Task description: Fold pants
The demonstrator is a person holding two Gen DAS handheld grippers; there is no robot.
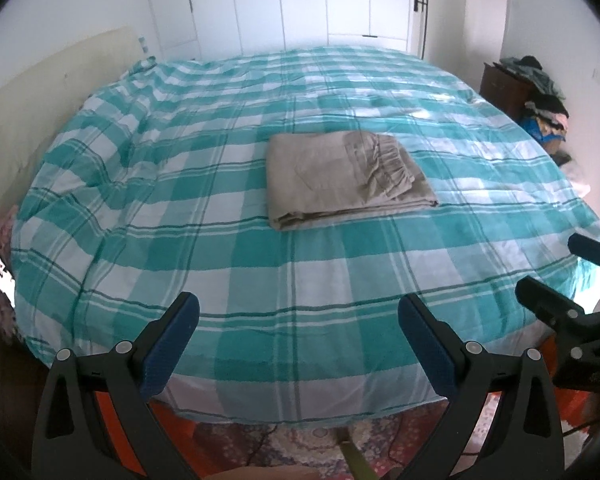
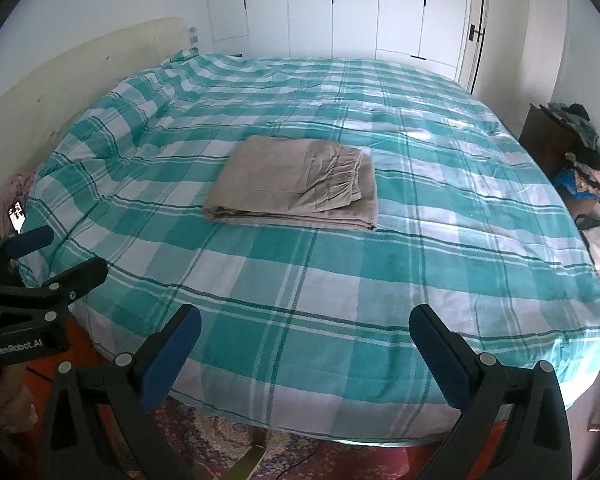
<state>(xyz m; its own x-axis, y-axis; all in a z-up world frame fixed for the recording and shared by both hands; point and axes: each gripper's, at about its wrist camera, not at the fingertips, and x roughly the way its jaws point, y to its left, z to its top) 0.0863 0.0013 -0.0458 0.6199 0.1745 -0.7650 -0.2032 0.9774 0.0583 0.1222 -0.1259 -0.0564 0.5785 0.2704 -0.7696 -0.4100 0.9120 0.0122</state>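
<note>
The pants (image 1: 342, 174), beige and folded into a flat rectangle with the gathered waistband on top, lie near the middle of the bed (image 1: 260, 280) on its teal-and-white checked cover. Both claws hang over the bed's near edge, well apart from the pants. The left claw (image 1: 298, 312) stands wide with nothing between its blue pads; the right claw (image 2: 304, 322) is likewise spread wide and empty.
</note>
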